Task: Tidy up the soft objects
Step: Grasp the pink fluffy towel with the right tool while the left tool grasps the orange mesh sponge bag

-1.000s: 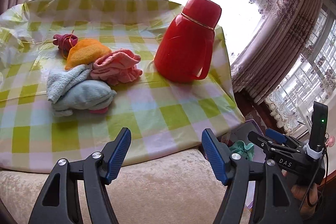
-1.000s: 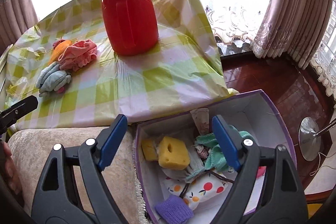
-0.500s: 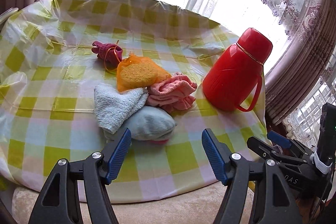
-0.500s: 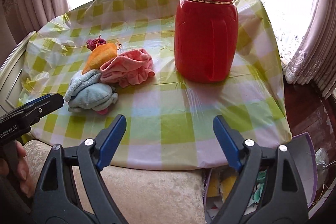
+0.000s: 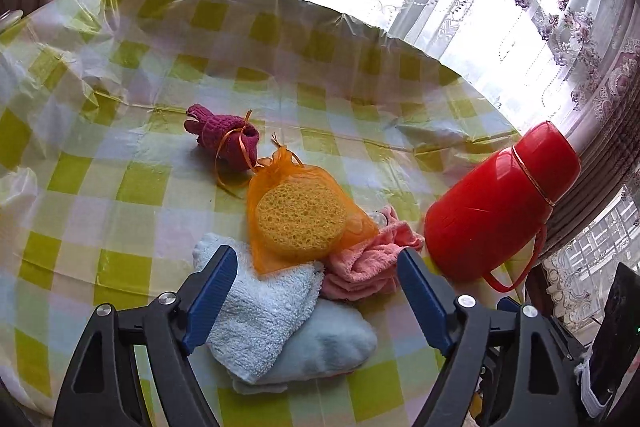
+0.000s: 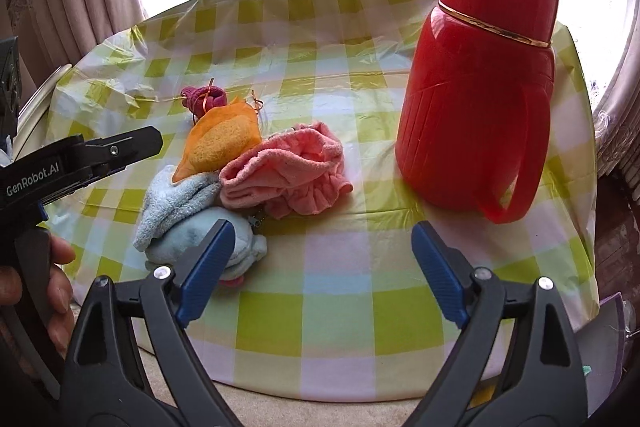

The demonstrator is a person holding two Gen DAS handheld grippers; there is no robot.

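Observation:
A pile of soft things lies on the checked table: a light blue towel (image 5: 264,303), a pale blue plush (image 5: 332,347) under it, a pink cloth (image 5: 368,263), a yellow sponge in an orange mesh bag (image 5: 300,219) and a maroon knitted piece (image 5: 228,139). My left gripper (image 5: 318,291) is open and empty, just above the blue towel. My right gripper (image 6: 320,267) is open and empty, over the table's front part, right of the plush (image 6: 208,235). The pink cloth (image 6: 288,167), the bagged sponge (image 6: 224,139) and the left gripper's body (image 6: 80,159) show in the right wrist view.
A tall red thermos jug (image 5: 496,203) stands right of the pile, also in the right wrist view (image 6: 480,75). The table (image 6: 360,299) has a plastic checked cover. Curtains and a bright window lie behind. A beige cushion edge (image 6: 280,403) lies below the table's front.
Both grippers have swung up from the box beside the table toward the pile. The left gripper has moved in close over the blue towel. The box has left the right wrist view.

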